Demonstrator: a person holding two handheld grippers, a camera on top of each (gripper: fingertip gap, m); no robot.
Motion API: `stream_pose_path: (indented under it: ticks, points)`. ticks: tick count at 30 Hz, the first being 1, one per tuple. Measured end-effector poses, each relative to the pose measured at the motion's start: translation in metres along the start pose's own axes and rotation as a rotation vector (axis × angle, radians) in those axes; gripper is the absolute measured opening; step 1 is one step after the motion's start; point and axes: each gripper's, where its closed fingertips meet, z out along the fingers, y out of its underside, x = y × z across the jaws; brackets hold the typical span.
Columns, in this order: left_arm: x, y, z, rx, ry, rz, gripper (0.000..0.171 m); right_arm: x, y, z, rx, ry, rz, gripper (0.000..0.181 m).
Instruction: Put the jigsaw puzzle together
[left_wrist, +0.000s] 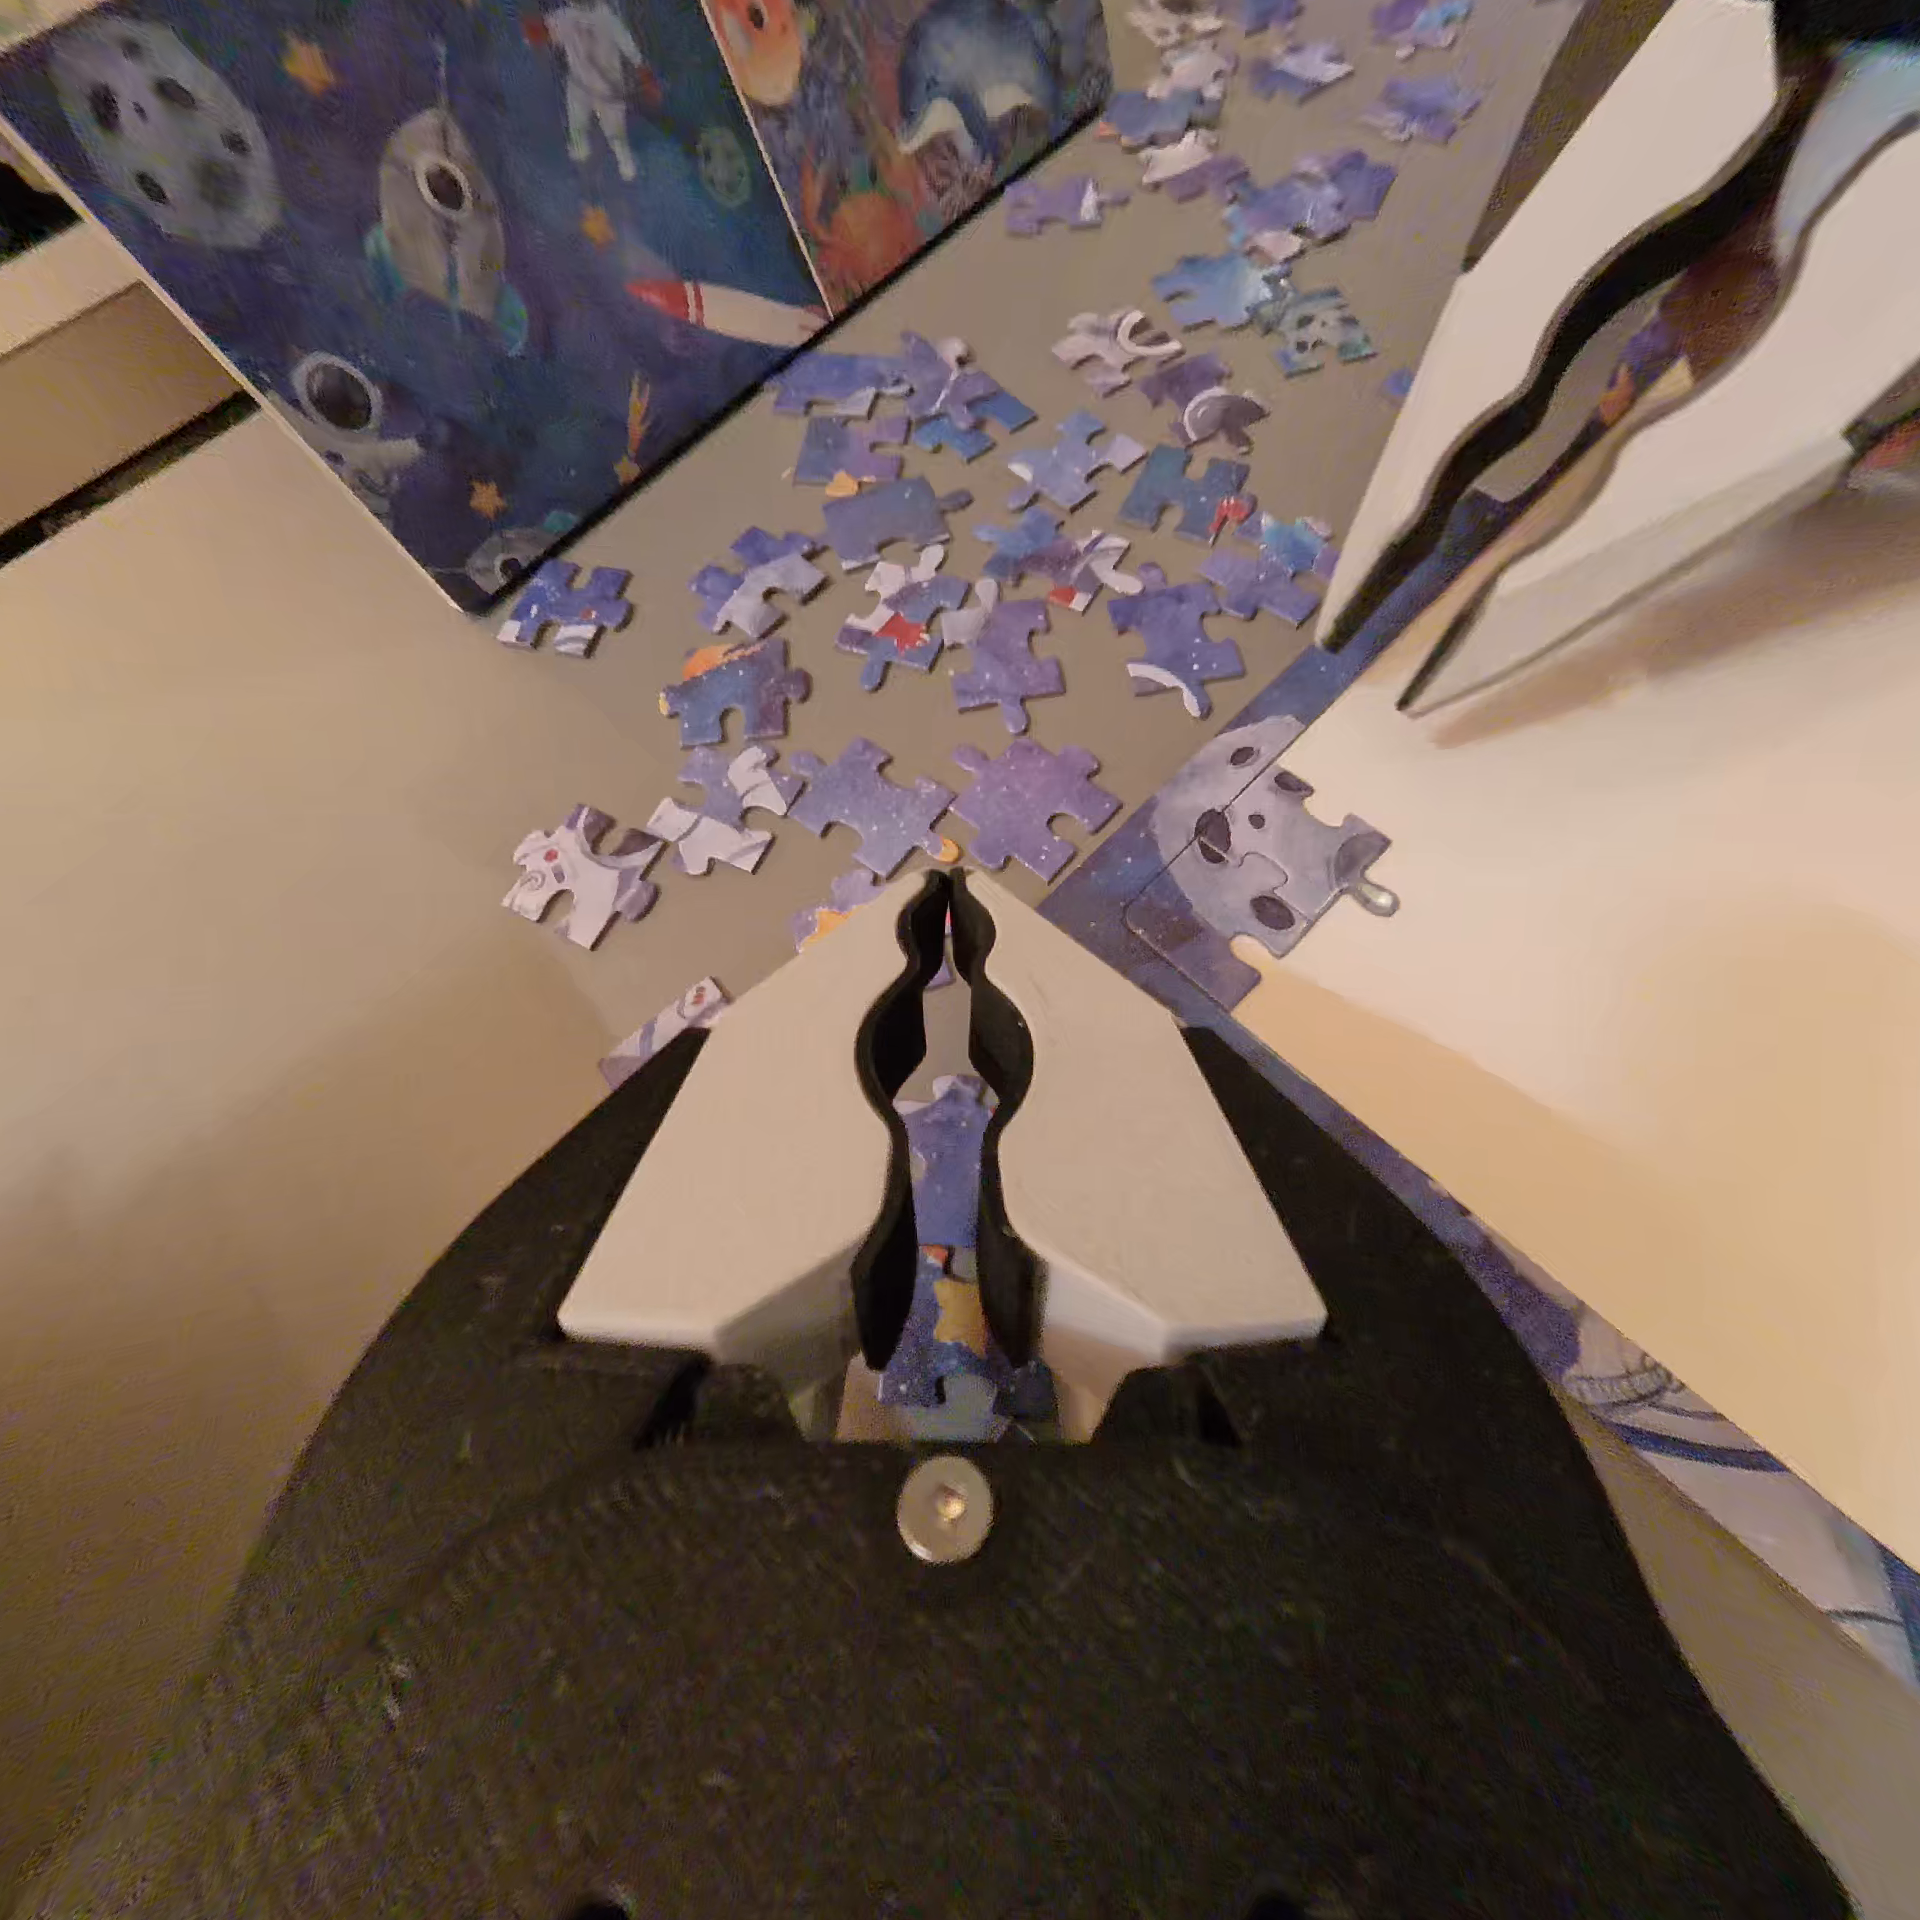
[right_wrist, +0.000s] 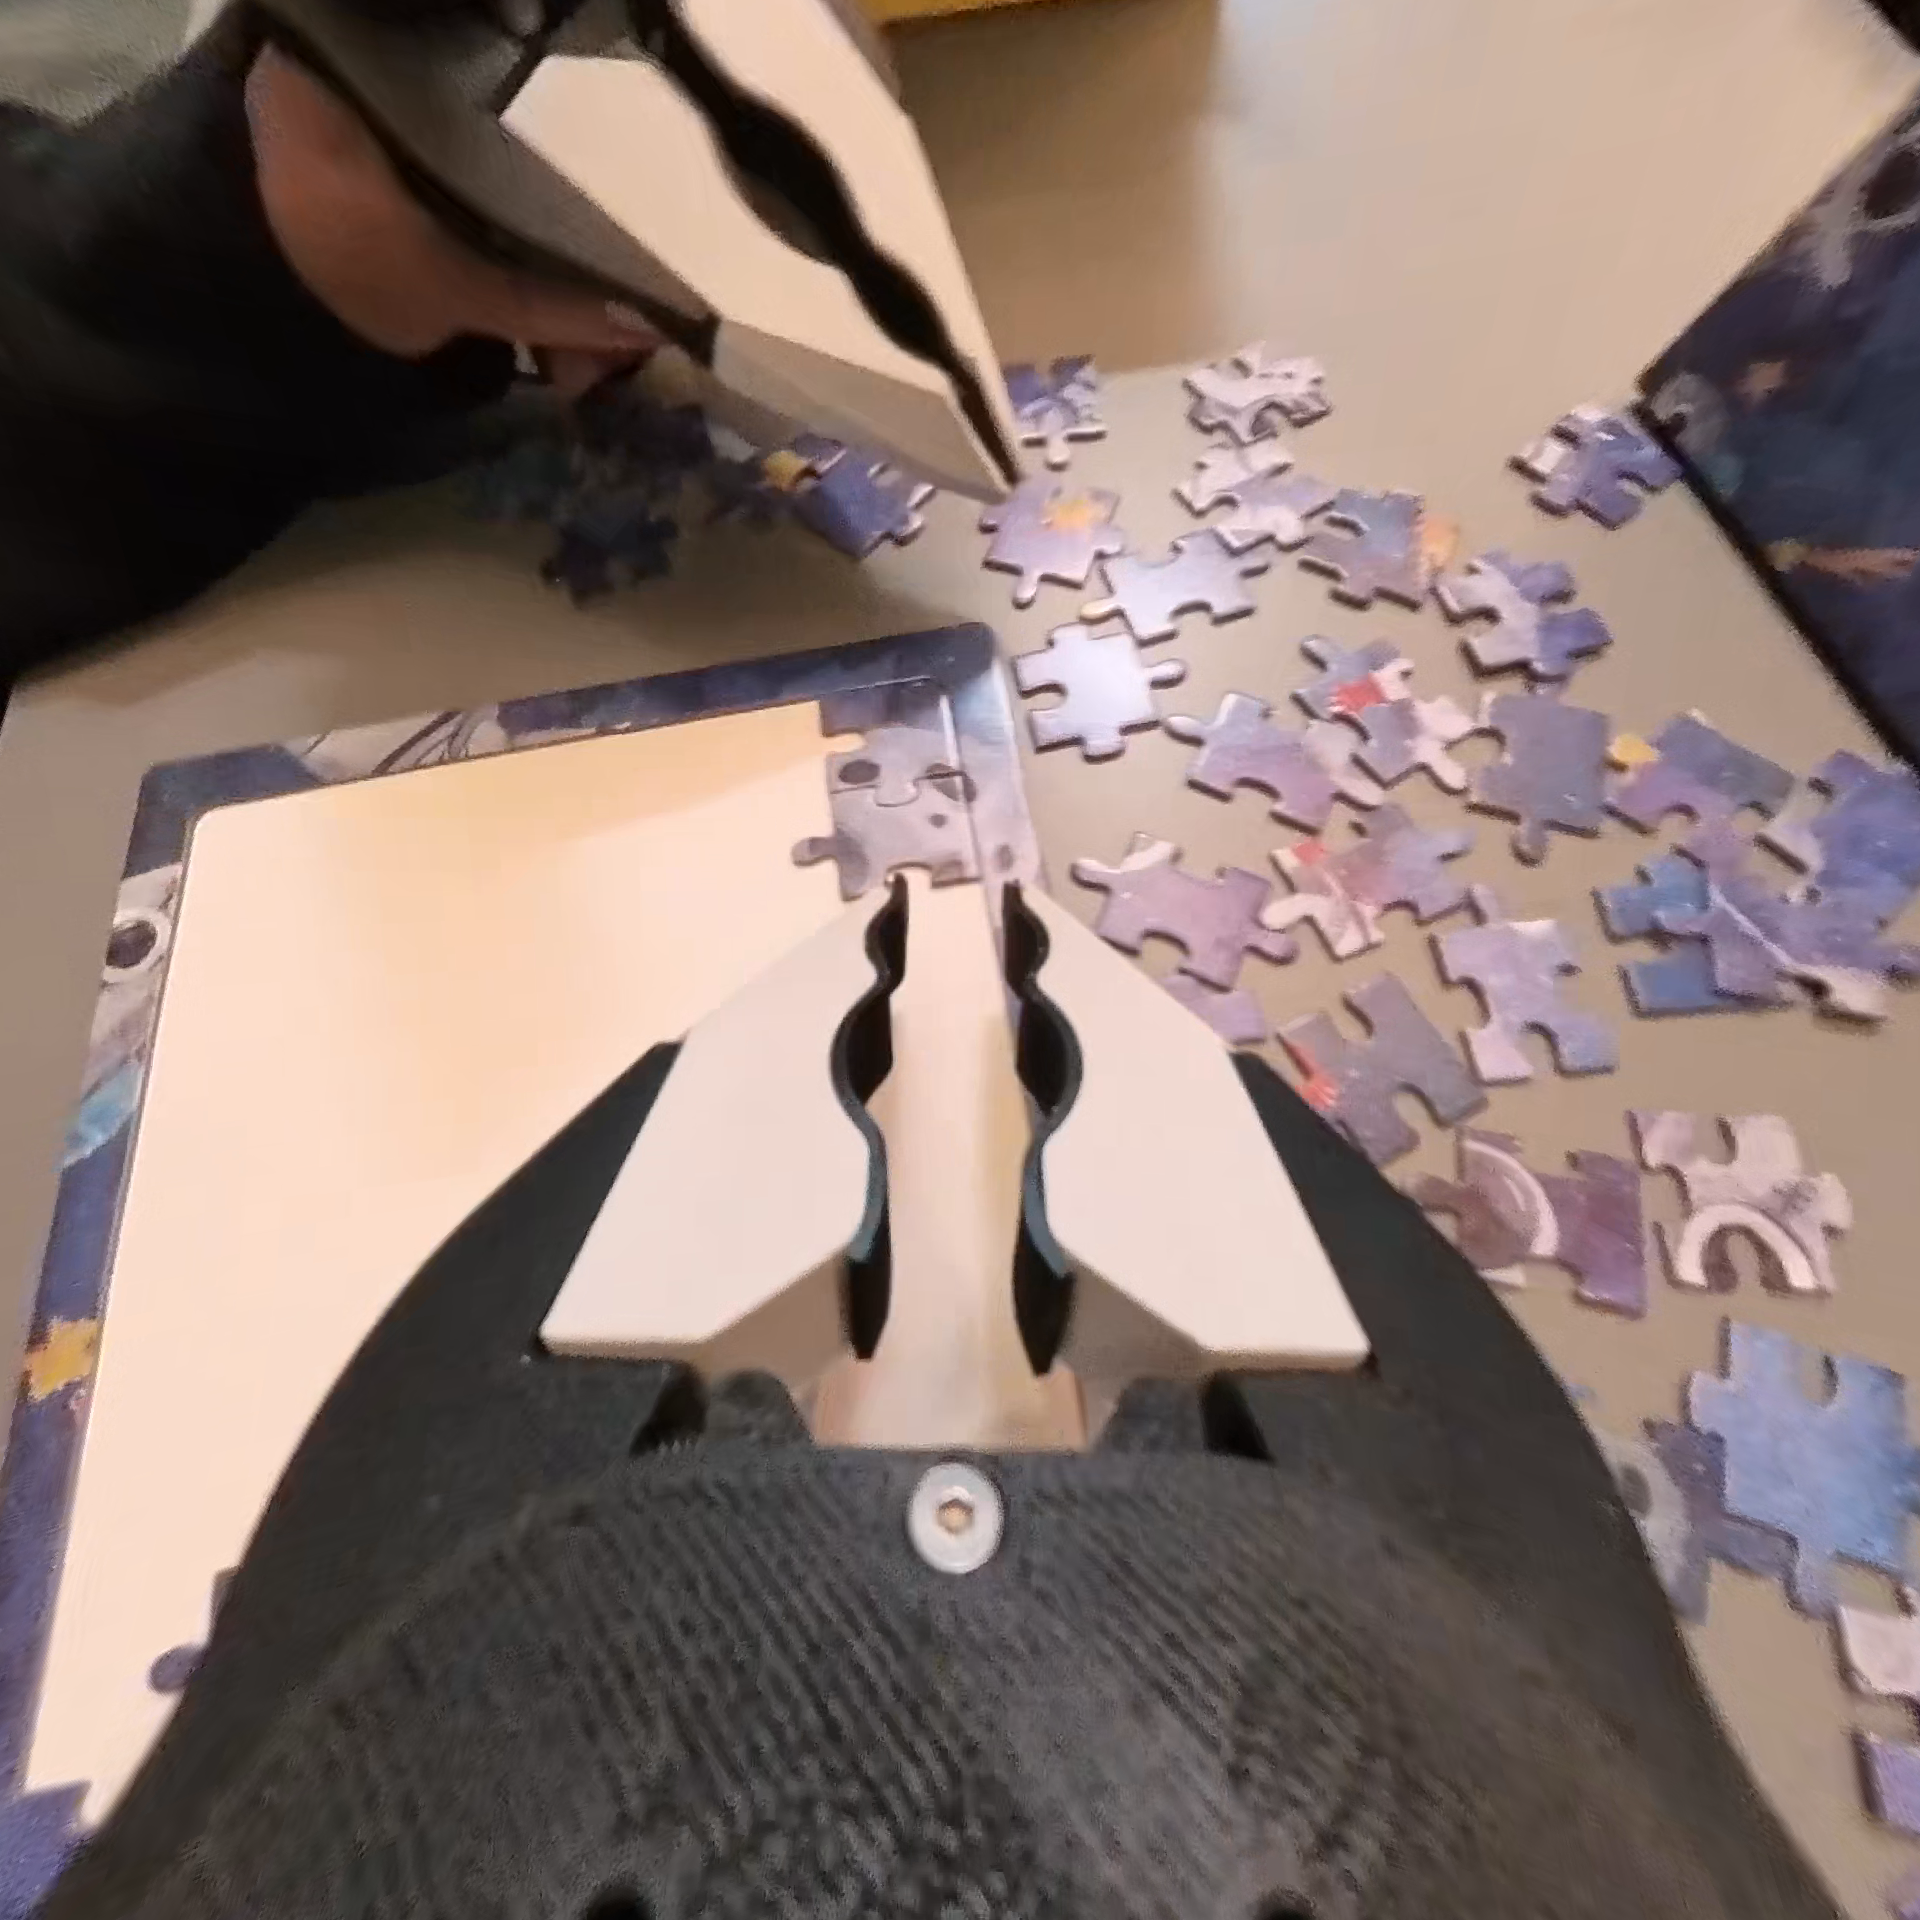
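Note:
The puzzle tray (right_wrist: 727, 688) has a cream floor and a blue space-print rim. A few joined moon pieces (right_wrist: 914, 810) sit in its far right corner and also show in the left wrist view (left_wrist: 1257, 842). Many loose blue and purple pieces (left_wrist: 894, 520) lie on the table beside the tray (right_wrist: 1538, 769). My left gripper (left_wrist: 951, 881) is shut, with its tips low over the loose pieces; I see no piece pinched between the tips. A star piece (left_wrist: 951, 1247) shows through its finger gap, lying underneath. My right gripper (right_wrist: 954, 883) is slightly open and empty, just short of the moon pieces.
A tall space-print puzzle box (left_wrist: 364, 260) stands behind the loose pieces and shows at the right edge of the right wrist view (right_wrist: 1818, 416). A dark sleeve and hand (right_wrist: 156, 364) hold the left gripper (right_wrist: 997, 478). The right gripper (left_wrist: 1377, 670) hangs over the tray. Tip to tip, the grippers are about 9 cm apart.

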Motion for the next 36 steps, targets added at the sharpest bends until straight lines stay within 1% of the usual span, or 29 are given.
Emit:
stream_pose_path:
  ticks: [3,6,12,24,27,29,30,33,36]
  points:
    - [0.007,0.009,0.005,-0.065,0.017,0.049,0.000,-0.009,0.003,0.006,-0.046,0.005,-0.059,0.018]
    - [0.017,0.024,0.012,-0.171,0.052,0.089,0.000,-0.014,0.006,0.010,-0.070,-0.002,-0.073,0.017]
    - [0.023,0.023,0.009,-0.158,0.115,0.042,0.000,-0.016,0.013,0.019,-0.102,0.000,-0.058,0.012]
    - [0.023,0.023,0.009,-0.157,0.105,0.058,0.000,-0.017,0.012,0.021,-0.100,0.005,-0.054,0.011]
    - [0.023,0.023,0.009,-0.156,0.109,0.053,0.000,-0.016,0.013,0.019,-0.109,0.014,-0.077,0.015]
    - [0.024,0.022,0.011,-0.149,0.119,0.033,0.000,-0.015,0.013,0.014,-0.120,0.017,-0.111,0.025]
    - [0.024,0.021,0.011,-0.149,0.121,0.024,0.000,-0.013,0.011,0.010,-0.113,0.024,-0.115,0.027]
    - [0.020,0.018,0.010,-0.125,0.098,0.017,0.000,-0.002,-0.001,-0.010,-0.043,0.049,-0.084,0.025]
    - [0.018,0.013,0.008,-0.093,0.096,0.004,0.000,0.009,-0.004,-0.027,0.021,0.077,-0.040,0.020]
